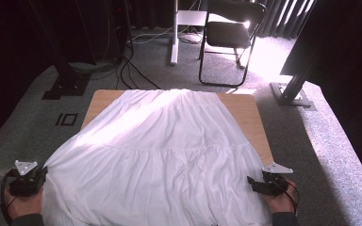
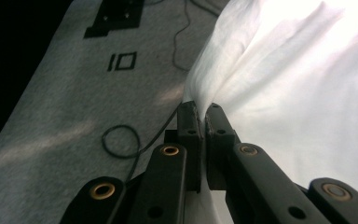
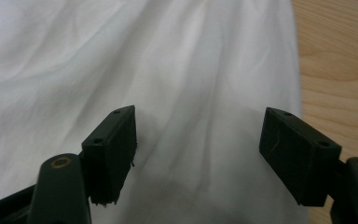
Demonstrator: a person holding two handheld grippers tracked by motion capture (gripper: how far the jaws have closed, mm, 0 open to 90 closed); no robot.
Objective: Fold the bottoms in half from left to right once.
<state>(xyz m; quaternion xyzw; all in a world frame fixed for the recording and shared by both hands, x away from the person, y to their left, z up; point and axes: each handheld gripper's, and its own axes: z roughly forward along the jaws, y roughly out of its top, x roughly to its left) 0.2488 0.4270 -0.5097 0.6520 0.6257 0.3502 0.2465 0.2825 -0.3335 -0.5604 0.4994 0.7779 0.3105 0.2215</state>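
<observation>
Left gripper (image 2: 200,109) pinches the white skirt (image 1: 160,141) hem; right gripper (image 3: 198,140) hangs spread above its edge (wooden table (image 3: 340,70) just beside) and should clamp deep

Strong light from the far right burns out the white cloth (image 1: 169,136) and carpet (image 1: 264,61); the room's edges are black. Close jaws look soft.

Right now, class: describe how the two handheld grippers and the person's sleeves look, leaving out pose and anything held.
Both the left gripper and the right gripper are black, each topped by a grey three-cornered plate with small holes. Their linkage arms carry brass-coloured pivot rings, and the blocky black fingers have small screw holes. A thin black cable loops from the left one. The sleeves are dark grey.
</observation>
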